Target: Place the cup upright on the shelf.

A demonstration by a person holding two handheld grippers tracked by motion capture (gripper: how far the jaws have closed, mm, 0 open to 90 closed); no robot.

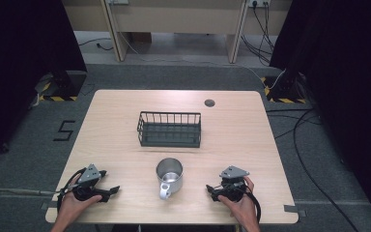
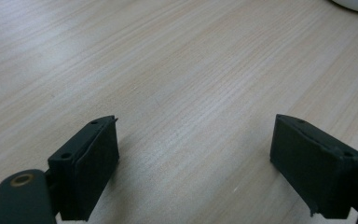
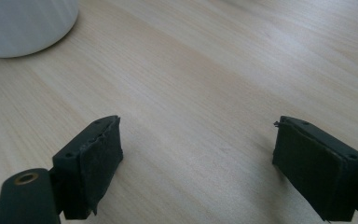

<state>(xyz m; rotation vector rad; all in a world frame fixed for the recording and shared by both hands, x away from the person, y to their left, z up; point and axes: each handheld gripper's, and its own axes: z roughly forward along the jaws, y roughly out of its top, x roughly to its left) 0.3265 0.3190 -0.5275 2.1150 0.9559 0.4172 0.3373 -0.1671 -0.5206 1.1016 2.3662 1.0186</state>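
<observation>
My desk point(image 1: 125, 116) carries a wire basket point(image 1: 169, 129) beyond my fingers. The metal mug point(image 1: 169, 175) stands between my left gripper point(image 1: 107, 189) and right gripper point(image 1: 211, 189), untouched. Both sets of fingers gape wide, empty.

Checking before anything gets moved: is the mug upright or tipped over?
Upright: the mug stands on the table, its round mouth facing up and its handle toward the person.

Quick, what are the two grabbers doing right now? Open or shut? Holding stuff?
Left gripper: open, holding nothing, bare table between its jaws.
Right gripper: open, holding nothing, beside the mug.
</observation>
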